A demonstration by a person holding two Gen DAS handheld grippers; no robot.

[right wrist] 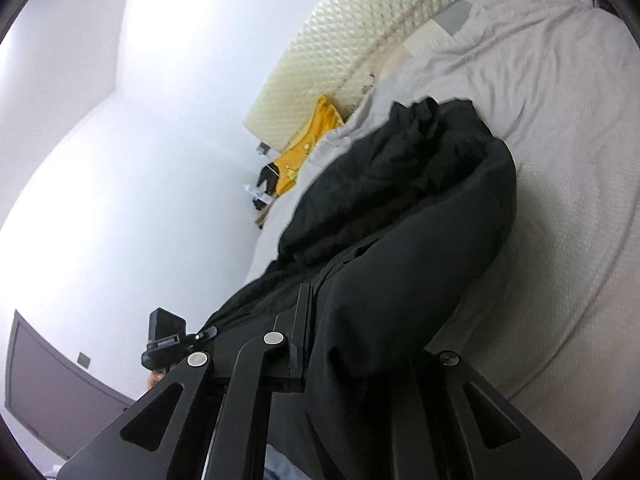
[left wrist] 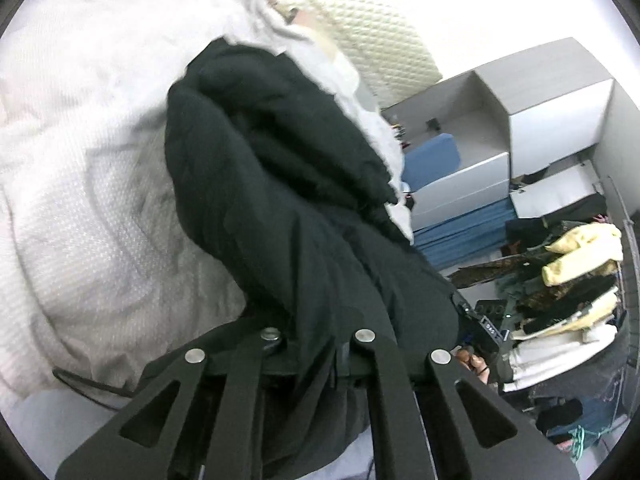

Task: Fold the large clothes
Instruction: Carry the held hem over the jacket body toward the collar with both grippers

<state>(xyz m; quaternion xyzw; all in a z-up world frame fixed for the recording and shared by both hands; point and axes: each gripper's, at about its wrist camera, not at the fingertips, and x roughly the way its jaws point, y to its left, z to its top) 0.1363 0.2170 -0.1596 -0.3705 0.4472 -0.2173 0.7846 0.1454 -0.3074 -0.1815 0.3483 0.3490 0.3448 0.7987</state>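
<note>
Both clenched on black garment (left wrist: 280,168): left claw (left wrist: 316,344), right claw (right wrist: 320,344) at near hem, long axis running forward over bed (right wrist: 560,160), equally near.

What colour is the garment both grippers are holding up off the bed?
Black, plain. The garment shows best in the right wrist view, against the white bedspread.

No legible text or labels
</note>
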